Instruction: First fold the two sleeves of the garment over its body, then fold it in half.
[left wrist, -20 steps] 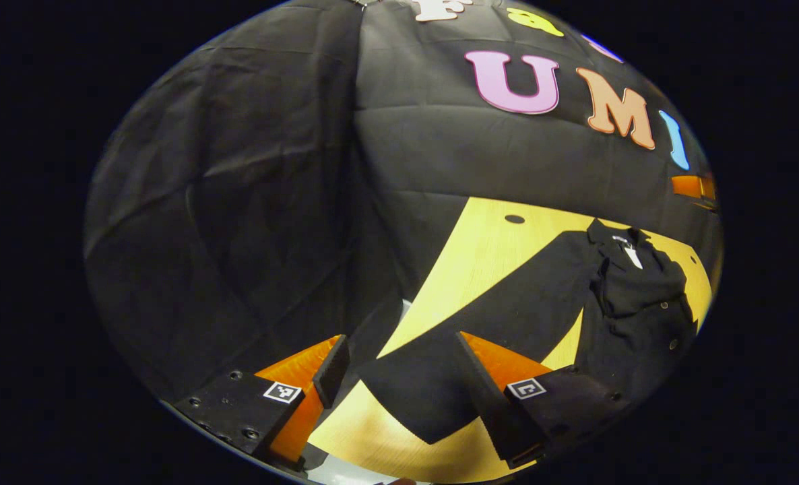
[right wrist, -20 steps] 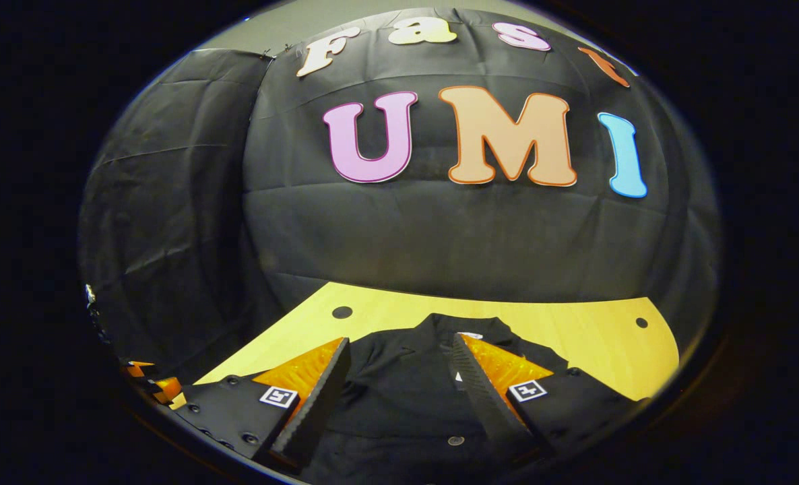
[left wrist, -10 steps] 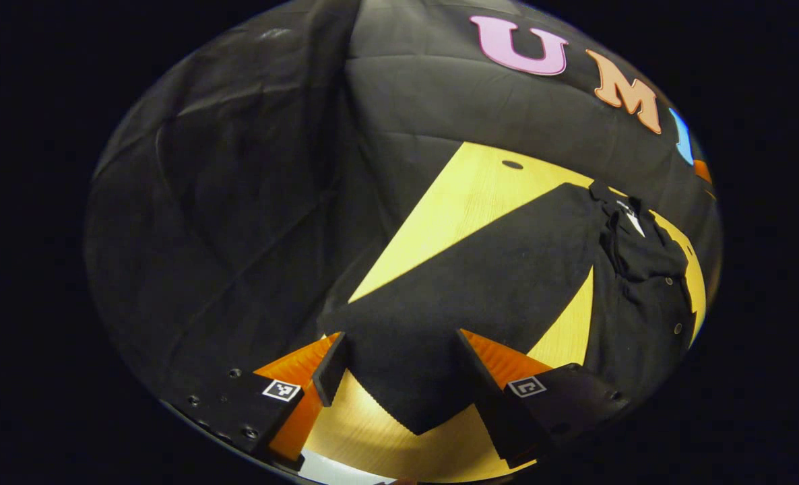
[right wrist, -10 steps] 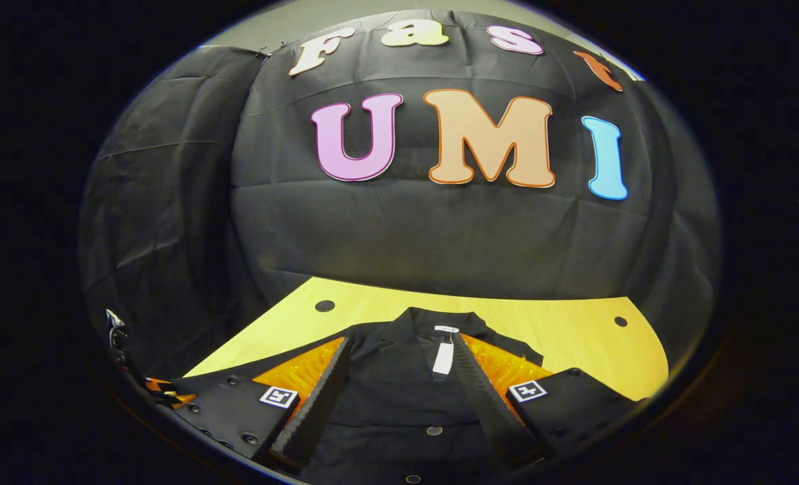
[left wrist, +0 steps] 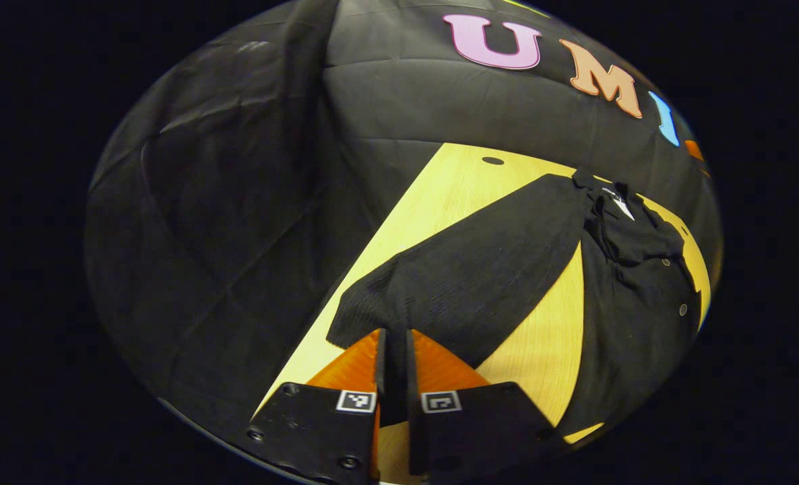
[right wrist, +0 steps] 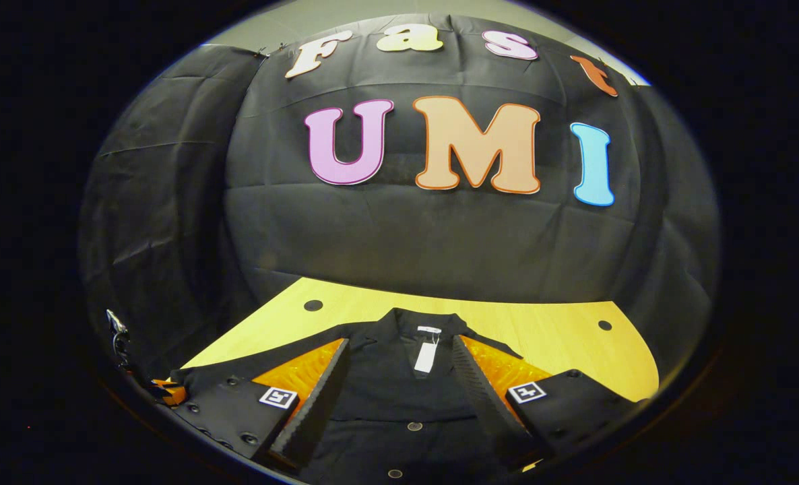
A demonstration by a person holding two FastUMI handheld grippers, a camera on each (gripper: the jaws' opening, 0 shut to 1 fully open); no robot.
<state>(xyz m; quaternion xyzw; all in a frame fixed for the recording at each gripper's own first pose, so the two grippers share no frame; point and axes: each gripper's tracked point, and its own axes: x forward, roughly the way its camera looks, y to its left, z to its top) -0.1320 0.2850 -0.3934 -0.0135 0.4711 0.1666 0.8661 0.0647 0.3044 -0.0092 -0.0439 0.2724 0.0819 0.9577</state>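
Note:
A black button-front garment lies on the yellow wooden table. Its long left sleeve stretches out from the shoulder towards me in the left gripper view. My left gripper is shut on the cuff end of that sleeve, with cloth pinched between the fingers. In the right gripper view the garment's collar and white neck tag face me, with buttons below. My right gripper hovers open over the chest, with nothing between its fingers.
The table has small dark holes near its far corners. The black cloth wall stands close behind the table's far edge. Bare wood shows between the sleeve and the garment's body.
My left gripper moved forward onto the sleeve's cuff and shut on it; one second ago it was open. The right gripper shifted slightly, bringing the collar and tag into view between its fingers.

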